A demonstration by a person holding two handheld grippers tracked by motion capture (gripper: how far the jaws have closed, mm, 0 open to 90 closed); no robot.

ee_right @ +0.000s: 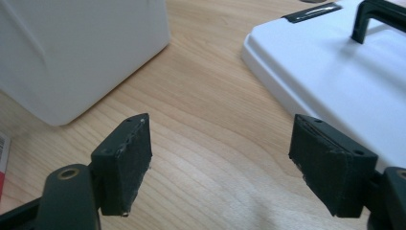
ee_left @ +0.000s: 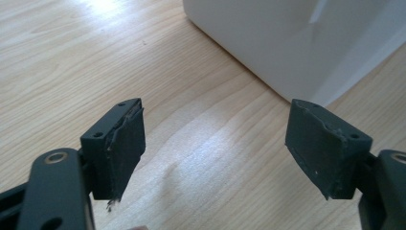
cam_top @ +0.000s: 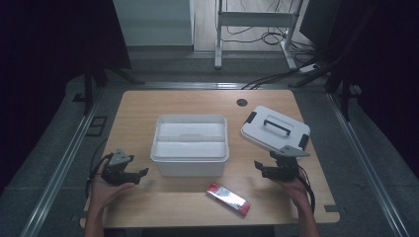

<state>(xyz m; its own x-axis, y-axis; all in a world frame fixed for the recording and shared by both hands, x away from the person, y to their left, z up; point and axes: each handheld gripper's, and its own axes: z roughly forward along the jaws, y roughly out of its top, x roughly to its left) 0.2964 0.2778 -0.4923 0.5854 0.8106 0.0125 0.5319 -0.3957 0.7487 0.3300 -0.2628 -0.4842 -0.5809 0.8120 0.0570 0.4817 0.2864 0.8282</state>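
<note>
White storage box (cam_top: 190,144) stands open at mid-worktop (cam_top: 148,103); its lid (cam_top: 274,129), with a black handle (cam_top: 276,125), lies flat to the right, just beyond the right gripper (cam_top: 258,167). A red packet (cam_top: 228,198) lies in front of the box. Left gripper (cam_top: 143,172) rests left of the box. Both sets of fingers are released, nothing between them. Judgement: the lid is light, rigid, smooth plastic, likely slippery at the edges; the handle offers the surest hold.

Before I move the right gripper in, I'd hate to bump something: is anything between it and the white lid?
Nothing visible: the right gripper, jaws open, sits just near the white lid, bare table between.
</note>
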